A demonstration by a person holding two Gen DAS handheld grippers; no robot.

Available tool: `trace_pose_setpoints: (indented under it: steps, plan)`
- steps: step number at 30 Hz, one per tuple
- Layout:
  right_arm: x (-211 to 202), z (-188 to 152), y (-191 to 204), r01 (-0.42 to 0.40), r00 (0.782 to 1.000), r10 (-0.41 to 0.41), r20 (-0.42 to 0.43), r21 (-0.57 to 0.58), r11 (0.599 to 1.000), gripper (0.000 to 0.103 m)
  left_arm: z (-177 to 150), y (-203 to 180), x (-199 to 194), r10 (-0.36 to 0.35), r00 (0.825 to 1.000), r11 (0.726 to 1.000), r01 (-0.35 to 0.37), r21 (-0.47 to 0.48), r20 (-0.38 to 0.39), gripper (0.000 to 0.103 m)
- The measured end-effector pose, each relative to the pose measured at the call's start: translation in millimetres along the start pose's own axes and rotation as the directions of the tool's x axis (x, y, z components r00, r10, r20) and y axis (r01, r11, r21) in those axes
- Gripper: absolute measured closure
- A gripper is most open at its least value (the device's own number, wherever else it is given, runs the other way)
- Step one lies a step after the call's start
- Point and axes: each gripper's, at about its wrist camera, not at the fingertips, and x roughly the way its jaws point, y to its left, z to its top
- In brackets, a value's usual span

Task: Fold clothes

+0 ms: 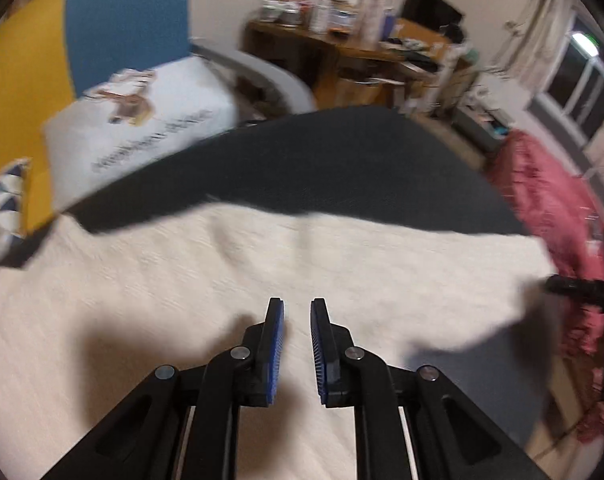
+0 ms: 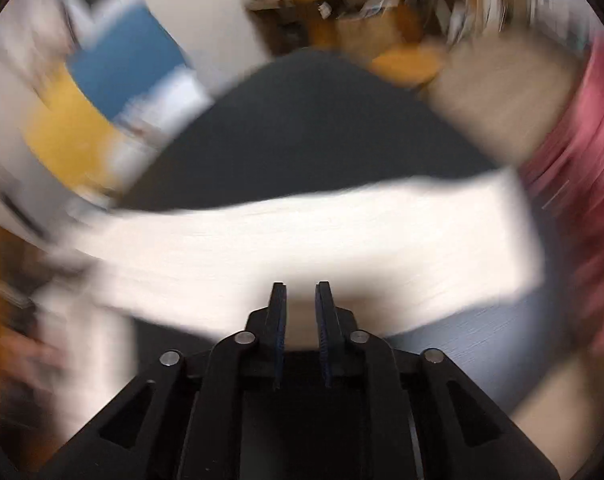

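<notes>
Dark table [image 1: 341, 160] bearing a cream cloth [image 1: 222, 300], spread broad and fairly flat across its near half, the far edge wavy and the right corner hanging toward the table's side. Whether it lies unfolded or already folded into a panel cannot be told. A pink heap [image 1: 553, 208] sits just beside the cloth's right end. Left gripper [image 1: 298, 312] hovers over the cloth's middle, fingers parted by a narrow gap, nothing between them. Right gripper [image 2: 300, 294] likewise stands slightly apart and empty, near the cloth's near edge; its view is heavily smeared. Risks: a pinch so narrow may take only a thin bite and let the layer slip; a fast sweep may drag the cloth askew or snag the pink heap.
</notes>
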Motion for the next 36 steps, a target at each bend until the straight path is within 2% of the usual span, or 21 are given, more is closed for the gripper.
trace_pose_setpoints:
  steps: [1, 2, 3, 4, 6, 10, 12, 15, 18, 20, 21, 23, 25, 27, 29, 31, 33, 35, 36]
  plan:
    - [3, -7, 1, -0.113, 0.993, 0.114, -0.007, 0.066, 0.991, 0.067, -5, -3, -2, -0.010, 1.000, 1.000, 0.010, 0.000, -0.007, 0.090]
    - [11, -14, 9, -0.152, 0.988, 0.155, -0.025, 0.086, 0.985, 0.054, -9, -6, -2, -0.017, 1.000, 1.000, 0.018, 0.003, -0.013, 0.090]
    - [21, -21, 19, -0.162, 0.985, 0.167, -0.051, 0.087, 0.983, 0.051, -14, -6, -3, -0.024, 0.999, 1.000, 0.024, -0.006, -0.021, 0.090]
    - [28, -28, 34, -0.134, 0.989, 0.136, -0.053, 0.047, 0.990, 0.051, -20, -5, -3, -0.032, 0.999, 0.999, 0.031, -0.019, -0.029, 0.090]
    - [41, -33, 68, -0.016, 1.000, 0.013, -0.022, -0.108, 0.994, 0.051, -30, -3, -6, -0.052, 0.998, 0.998, 0.051, -0.039, -0.037, 0.090]
    - [68, -30, 92, 0.107, 0.993, -0.119, -0.026, -0.288, 0.952, 0.051, -43, -11, -15, -0.107, 0.994, 0.994, 0.107, -0.008, -0.028, 0.090]
    - [81, -29, 104, 0.165, 0.983, -0.185, -0.019, -0.374, 0.913, 0.051, -43, -18, -13, -0.133, 0.991, 0.991, 0.134, 0.005, -0.031, 0.090]
    - [102, -27, 123, 0.244, 0.960, -0.280, 0.003, -0.497, 0.833, 0.051, -44, -33, -5, -0.160, 0.986, 0.986, 0.163, 0.042, -0.052, 0.090]
    - [122, -24, 141, 0.314, 0.929, -0.368, 0.038, -0.608, 0.730, 0.051, -49, -47, 16, -0.164, 0.976, 0.980, 0.178, 0.088, -0.144, 0.090]
    - [135, -23, 153, 0.354, 0.904, -0.422, 0.068, -0.673, 0.649, 0.051, -56, -50, 20, -0.168, 0.972, 0.975, 0.188, 0.116, -0.163, 0.090]
    - [129, -22, 147, 0.350, 0.911, -0.407, 0.068, -0.650, 0.675, 0.051, -58, -50, 18, -0.178, 0.970, 0.971, 0.200, 0.128, -0.167, 0.091]
    - [106, -19, 123, 0.315, 0.938, -0.340, 0.060, -0.552, 0.772, 0.049, -61, -50, 15, -0.193, 0.965, 0.965, 0.219, 0.142, -0.175, 0.090]
    - [83, -17, 99, 0.270, 0.960, -0.271, 0.061, -0.446, 0.853, 0.049, -60, -45, 11, -0.212, 0.961, 0.966, 0.234, 0.113, -0.180, 0.090]
    - [60, -14, 75, 0.214, 0.977, -0.202, 0.071, -0.333, 0.918, 0.049, -58, -38, 6, -0.229, 0.958, 0.967, 0.244, 0.070, -0.170, 0.090]
    - [37, -12, 51, 0.149, 0.987, -0.133, 0.090, -0.215, 0.965, 0.049, -55, -29, 1, -0.239, 0.959, 0.969, 0.245, 0.022, -0.150, 0.090]
    - [14, -9, 27, 0.077, 0.991, -0.066, 0.117, -0.096, 0.992, 0.049, -51, -16, -11, -0.248, 0.963, 0.969, 0.247, -0.020, -0.107, 0.090]
    - [-9, -7, 4, -0.001, 0.989, -0.002, 0.151, 0.022, 1.000, 0.047, -56, -6, -26, -0.252, 0.966, 0.967, 0.249, -0.045, -0.064, 0.090]
    - [-32, -4, -20, -0.083, 0.980, 0.056, 0.192, 0.136, 0.987, 0.047, -64, 5, -40, -0.246, 0.969, 0.967, 0.243, -0.072, -0.031, 0.090]
    - [-42, -12, -39, -0.103, 0.973, 0.055, 0.224, 0.207, 0.973, 0.047, -67, 11, -45, -0.240, 0.971, 0.968, 0.237, -0.087, -0.018, 0.090]
